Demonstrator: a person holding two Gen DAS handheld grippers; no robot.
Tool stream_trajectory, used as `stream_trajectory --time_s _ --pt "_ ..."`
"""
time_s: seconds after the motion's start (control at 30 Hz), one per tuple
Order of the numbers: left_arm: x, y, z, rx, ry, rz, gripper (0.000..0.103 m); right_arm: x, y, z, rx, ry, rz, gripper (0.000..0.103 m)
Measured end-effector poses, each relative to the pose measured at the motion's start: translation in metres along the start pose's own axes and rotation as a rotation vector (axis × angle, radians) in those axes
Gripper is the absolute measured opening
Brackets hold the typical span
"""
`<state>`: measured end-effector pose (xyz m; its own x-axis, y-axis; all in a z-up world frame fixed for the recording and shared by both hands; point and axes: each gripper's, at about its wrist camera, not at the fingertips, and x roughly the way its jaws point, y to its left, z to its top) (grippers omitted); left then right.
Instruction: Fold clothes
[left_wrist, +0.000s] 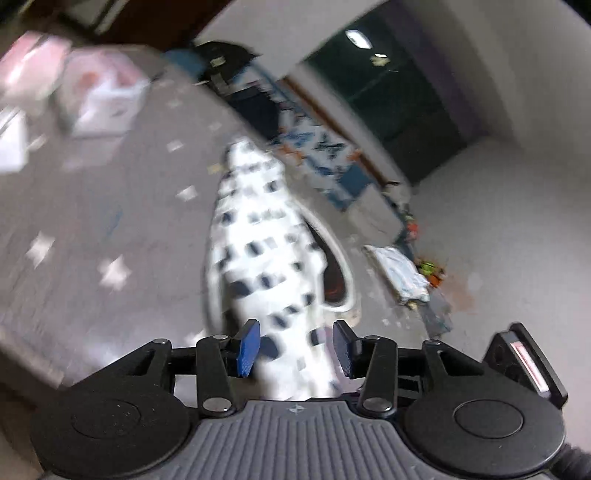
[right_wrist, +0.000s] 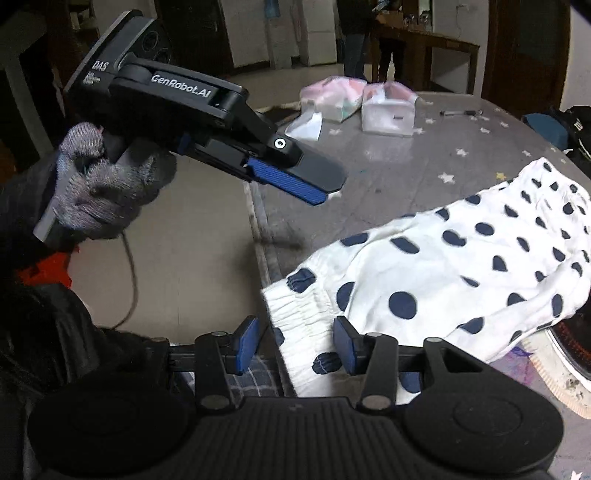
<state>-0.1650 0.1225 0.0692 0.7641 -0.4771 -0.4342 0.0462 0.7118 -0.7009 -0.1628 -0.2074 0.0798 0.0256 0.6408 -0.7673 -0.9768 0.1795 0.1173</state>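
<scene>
1. A white garment with dark blue dots (right_wrist: 461, 266) is spread on the grey star-patterned table (right_wrist: 388, 166), its ribbed cuff hanging at the table's near edge.
2. The cuff is seen between the right gripper (right_wrist: 295, 347) pads, which stand partly open; contact cannot be told.
3. The left gripper (left_wrist: 295, 349) (blurred in its own view) is likewise partly open, cloth lying between its pads.
4. Bare tabletop is left beyond the garment, up to the plastic bags (right_wrist: 354, 99) near the far edge.
</scene>
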Motion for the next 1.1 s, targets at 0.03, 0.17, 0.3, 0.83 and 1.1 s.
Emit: stream_trajectory --time_s 0.03,0.17,0.3,0.83,1.1 --pt "0.007 -0.005 0.003 0.025 0.006 -0.019 0.044 -0.004 -0.002 0.0 0.009 -0.013 -0.004 0.045" --pt "0.043 -0.015 0.008 0.08 0.073 -0.046 0.041 -0.013 -0.017 -0.006 0.079 -0.037 -0.047 0.045" --pt "0.073 0.0 0.006 0.065 0.144 0.0 0.039 -0.01 -0.031 -0.017 0.151 -0.029 -0.068 0.045" --pt "0.085 0.002 0.037 0.102 0.139 0.03 0.036 -0.046 -0.115 -0.019 0.336 -0.141 -0.21 0.045" --pt "0.134 -0.025 0.059 0.197 0.189 0.045 0.036 -0.032 -0.19 -0.024 0.462 -0.166 -0.312 0.039"
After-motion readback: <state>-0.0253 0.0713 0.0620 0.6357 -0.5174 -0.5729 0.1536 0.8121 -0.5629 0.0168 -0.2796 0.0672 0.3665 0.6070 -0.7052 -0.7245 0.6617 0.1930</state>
